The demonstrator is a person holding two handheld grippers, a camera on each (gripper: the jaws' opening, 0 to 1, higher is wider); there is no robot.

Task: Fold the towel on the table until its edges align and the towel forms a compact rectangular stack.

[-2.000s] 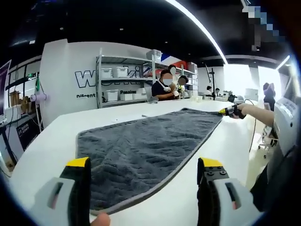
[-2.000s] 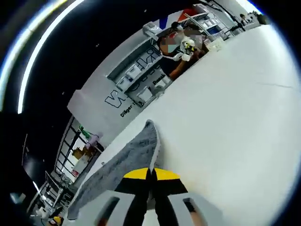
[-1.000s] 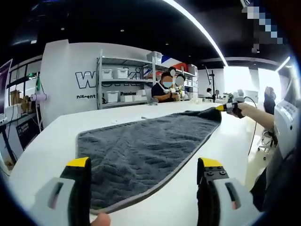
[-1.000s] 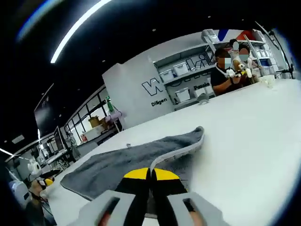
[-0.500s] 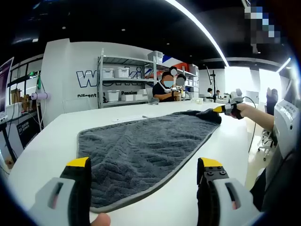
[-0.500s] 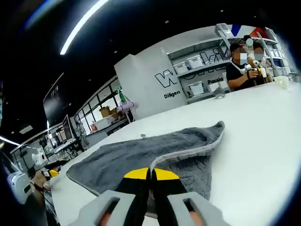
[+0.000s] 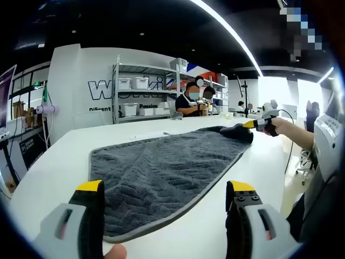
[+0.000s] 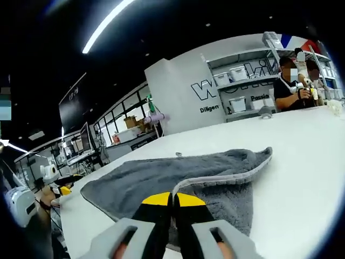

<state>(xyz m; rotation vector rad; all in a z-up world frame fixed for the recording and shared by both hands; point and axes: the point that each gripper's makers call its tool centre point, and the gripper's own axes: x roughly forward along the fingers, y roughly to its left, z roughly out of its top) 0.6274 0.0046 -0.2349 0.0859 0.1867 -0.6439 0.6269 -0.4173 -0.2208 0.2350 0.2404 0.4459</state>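
A dark grey towel [image 7: 161, 167] lies spread on the white table [image 7: 59, 167], its near edge between my left gripper's [image 7: 164, 189] yellow-tipped jaws. Those jaws stand wide open with nothing held, just above the towel's near end. At the far right end, my right gripper [image 7: 252, 124] is shut on the towel's far corner and holds it lifted and turned back over the cloth. In the right gripper view the shut jaws [image 8: 172, 200] pinch that corner, and a folded flap of towel [image 8: 226, 178] with a light hem runs out ahead of them.
The person's arm [image 7: 294, 132] reaches in from the right. Metal shelves with white bins [image 7: 137, 97] stand behind the table, where two people [image 7: 194, 100] are. Desks and monitors [image 8: 81, 151] line the far side. The table's right edge [image 7: 280, 178] lies close by.
The right gripper has lifted the far corner and drawn it back over the towel, so a folded flap has formed. The left gripper has stayed open in place.
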